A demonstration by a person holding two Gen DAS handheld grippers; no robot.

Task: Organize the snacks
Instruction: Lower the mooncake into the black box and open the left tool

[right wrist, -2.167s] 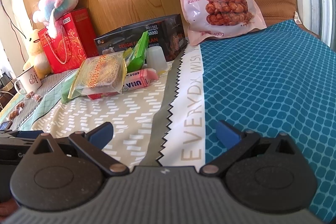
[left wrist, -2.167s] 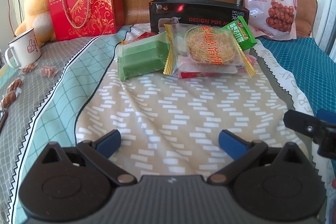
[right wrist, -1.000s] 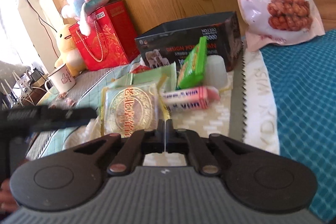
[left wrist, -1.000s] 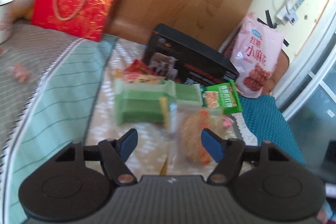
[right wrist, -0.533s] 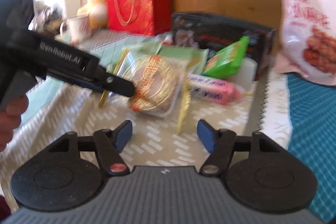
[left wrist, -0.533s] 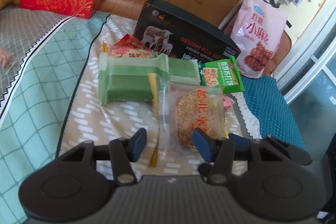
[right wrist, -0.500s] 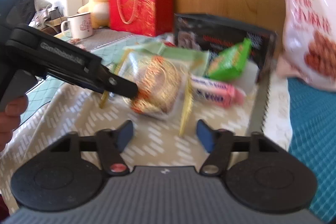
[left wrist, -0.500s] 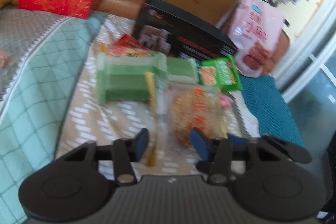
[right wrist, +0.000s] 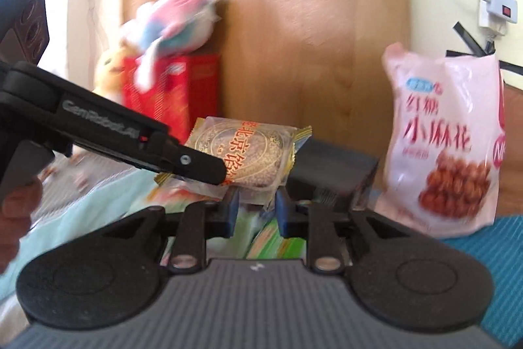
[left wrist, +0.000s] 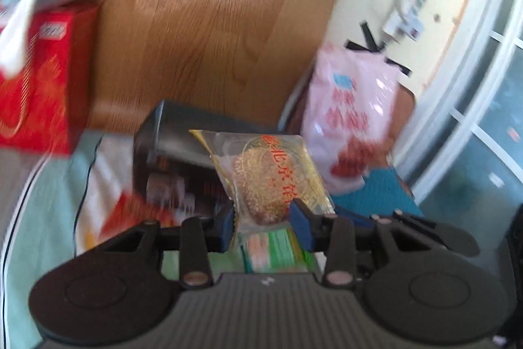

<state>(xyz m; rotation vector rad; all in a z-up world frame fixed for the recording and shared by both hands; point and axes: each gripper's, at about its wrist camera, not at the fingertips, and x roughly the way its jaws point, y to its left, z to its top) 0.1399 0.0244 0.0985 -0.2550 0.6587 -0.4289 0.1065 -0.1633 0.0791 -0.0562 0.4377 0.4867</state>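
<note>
A clear-wrapped round sesame cake (left wrist: 273, 175) with red lettering is held up in the air above the snack pile. My left gripper (left wrist: 263, 223) is shut on its lower part. The cake also shows in the right wrist view (right wrist: 248, 157), where my right gripper (right wrist: 256, 207) is shut on its bottom edge and the left gripper's black finger (right wrist: 193, 164) clamps it from the left. Below lie green snack packs (left wrist: 281, 251), partly hidden by the grippers.
A black box (left wrist: 170, 159) stands behind the pile. A big pink snack bag (right wrist: 447, 149) leans at the right. A red gift box (left wrist: 36, 87) with plush toys (right wrist: 170, 18) on it stands at the left, before a wooden headboard (left wrist: 212, 22).
Both grippers have closed on the sesame cake and lifted it off the bedspread. Both views have tilted upward and blur with motion.
</note>
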